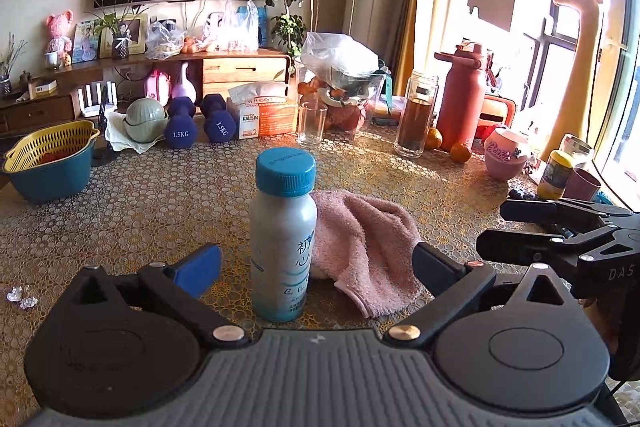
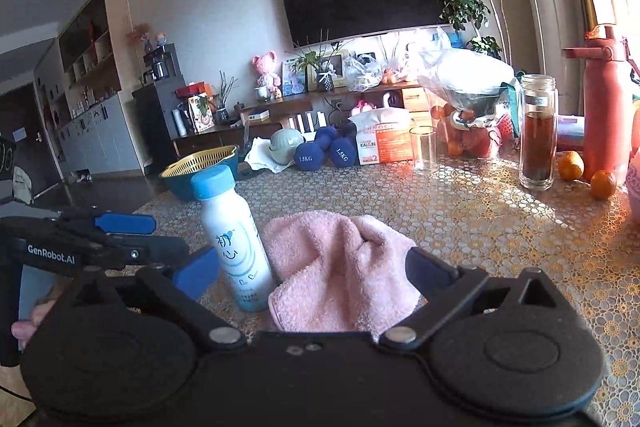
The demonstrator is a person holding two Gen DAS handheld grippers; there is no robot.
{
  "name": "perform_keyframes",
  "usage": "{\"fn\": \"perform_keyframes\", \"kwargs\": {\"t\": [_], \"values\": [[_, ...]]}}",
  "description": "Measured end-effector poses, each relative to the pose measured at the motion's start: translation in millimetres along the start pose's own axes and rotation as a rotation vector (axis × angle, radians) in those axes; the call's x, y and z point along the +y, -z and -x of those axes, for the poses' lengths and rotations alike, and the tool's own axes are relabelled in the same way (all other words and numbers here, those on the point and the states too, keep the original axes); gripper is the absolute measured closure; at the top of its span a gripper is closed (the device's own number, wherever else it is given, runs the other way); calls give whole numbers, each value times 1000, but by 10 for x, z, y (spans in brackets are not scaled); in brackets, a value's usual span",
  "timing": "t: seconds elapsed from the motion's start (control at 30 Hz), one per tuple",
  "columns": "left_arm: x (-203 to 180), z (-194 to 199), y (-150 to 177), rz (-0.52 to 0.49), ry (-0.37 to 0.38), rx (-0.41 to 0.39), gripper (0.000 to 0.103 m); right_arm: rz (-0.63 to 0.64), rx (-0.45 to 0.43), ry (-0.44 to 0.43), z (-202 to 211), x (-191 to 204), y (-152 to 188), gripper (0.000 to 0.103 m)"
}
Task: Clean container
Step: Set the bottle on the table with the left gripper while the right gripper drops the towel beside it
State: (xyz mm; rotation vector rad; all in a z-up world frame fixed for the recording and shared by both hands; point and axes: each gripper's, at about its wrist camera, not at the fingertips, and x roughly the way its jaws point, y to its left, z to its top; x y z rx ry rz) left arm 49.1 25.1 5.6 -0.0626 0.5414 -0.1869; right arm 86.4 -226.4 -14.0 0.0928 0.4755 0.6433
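A white bottle (image 1: 282,235) with a blue cap stands upright on the patterned tablecloth (image 1: 160,211). A crumpled pink towel (image 1: 368,247) lies against its right side. My left gripper (image 1: 316,253) is open, and the bottle stands between its wide-spread blue pads without touching them. The right gripper (image 1: 504,227) shows at the right edge of the left wrist view. In the right wrist view my right gripper (image 2: 312,259) is open around the pink towel (image 2: 340,259), with the bottle (image 2: 232,239) just inside its left finger. The left gripper (image 2: 152,237) reaches in from the left there.
Along the table's far side stand an empty glass (image 1: 312,125), a tea bottle (image 1: 416,119), a red flask (image 1: 460,99), oranges (image 1: 460,151), blue dumbbells (image 1: 182,131) and a tissue pack (image 1: 264,115). A yellow-and-blue colander bowl (image 1: 50,163) sits far left. Foil scraps (image 1: 22,297) lie near left.
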Motion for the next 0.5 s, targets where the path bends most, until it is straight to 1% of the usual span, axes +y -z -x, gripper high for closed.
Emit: {"fn": "perform_keyframes", "kwargs": {"t": [0.17,0.3,0.5], "values": [[-13,-9,18,10,-31,0,0,-33,-29,22,56,11,26,1],[10,-9,40,33,-38,-1,0,-55,-53,59,98,66,55,1],[17,20,58,40,-59,-7,0,-90,-71,128,130,123,127,1]]}}
